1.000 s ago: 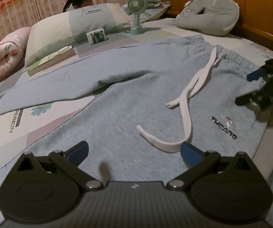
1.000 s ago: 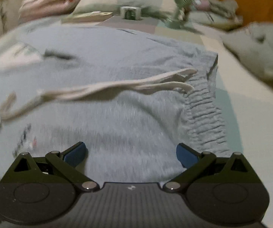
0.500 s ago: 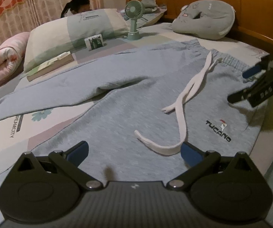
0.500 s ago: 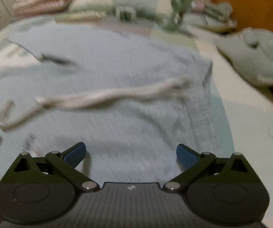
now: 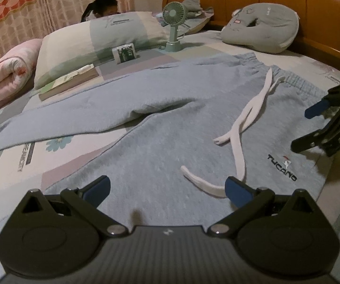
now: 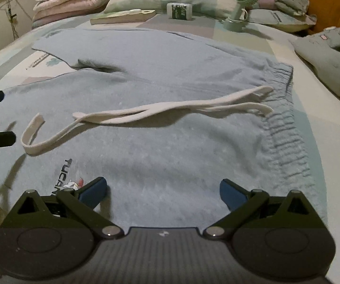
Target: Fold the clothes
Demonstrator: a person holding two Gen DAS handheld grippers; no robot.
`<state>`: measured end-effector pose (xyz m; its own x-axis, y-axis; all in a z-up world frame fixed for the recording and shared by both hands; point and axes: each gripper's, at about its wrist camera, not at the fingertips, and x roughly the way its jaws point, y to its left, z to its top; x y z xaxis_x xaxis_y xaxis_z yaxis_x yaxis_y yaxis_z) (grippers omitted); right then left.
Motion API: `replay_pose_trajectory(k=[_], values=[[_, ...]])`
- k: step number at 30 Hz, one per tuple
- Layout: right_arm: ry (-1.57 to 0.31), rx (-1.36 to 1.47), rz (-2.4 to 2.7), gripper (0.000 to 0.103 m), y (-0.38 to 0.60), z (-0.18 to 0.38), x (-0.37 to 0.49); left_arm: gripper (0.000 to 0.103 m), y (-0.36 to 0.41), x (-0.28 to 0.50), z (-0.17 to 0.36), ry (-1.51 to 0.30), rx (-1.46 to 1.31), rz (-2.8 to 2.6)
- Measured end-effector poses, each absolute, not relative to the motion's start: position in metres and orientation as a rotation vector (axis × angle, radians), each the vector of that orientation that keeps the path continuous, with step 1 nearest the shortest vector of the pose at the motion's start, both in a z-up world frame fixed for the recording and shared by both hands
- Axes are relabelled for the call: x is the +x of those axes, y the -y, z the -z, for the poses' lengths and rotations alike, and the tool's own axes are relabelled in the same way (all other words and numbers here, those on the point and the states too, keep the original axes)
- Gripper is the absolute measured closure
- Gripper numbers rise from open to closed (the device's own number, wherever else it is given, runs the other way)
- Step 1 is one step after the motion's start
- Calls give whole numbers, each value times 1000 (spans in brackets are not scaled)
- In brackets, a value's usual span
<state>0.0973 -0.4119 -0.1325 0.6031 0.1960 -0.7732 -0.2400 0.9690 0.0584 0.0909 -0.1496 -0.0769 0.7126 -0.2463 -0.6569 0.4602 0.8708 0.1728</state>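
Both claws, the left claw (image 5: 167,189) and right claw (image 6: 162,190), hover wide and empty over the grey sweatpants (image 5: 170,127) spread flat on the bed (image 5: 316,71), so I'd pinch the near edge (minding that loose drawstring (image 6: 146,111)) and fold evenly.

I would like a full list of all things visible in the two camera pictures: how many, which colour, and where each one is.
sweatpants: 1, light blue-grey, spread flat on the bed
drawstring: 1, white, loose on the sweatpants
pillow: 1, cream and green, far end of the bed
fan: 1, green, upright beside the pillow
small box: 1, white and green, in front of the pillow
book: 1, near the pillow
quilt: 1, pink, rolled, far left
plush cushion: 1, grey, by the wooden headboard
person: 1, behind the pillow
left gripper: open, above the trouser leg
right gripper: open, near the waistband
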Motion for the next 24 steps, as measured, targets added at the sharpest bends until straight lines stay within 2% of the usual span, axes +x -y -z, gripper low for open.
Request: replay_pose_trajectory(k=[12,24], values=[[-858,215,-293,0,471,98,130,1,173,105,74,-640,393,457],[-821,400,-310,0,555,79,209,1,202,99,79,-614,368,692]])
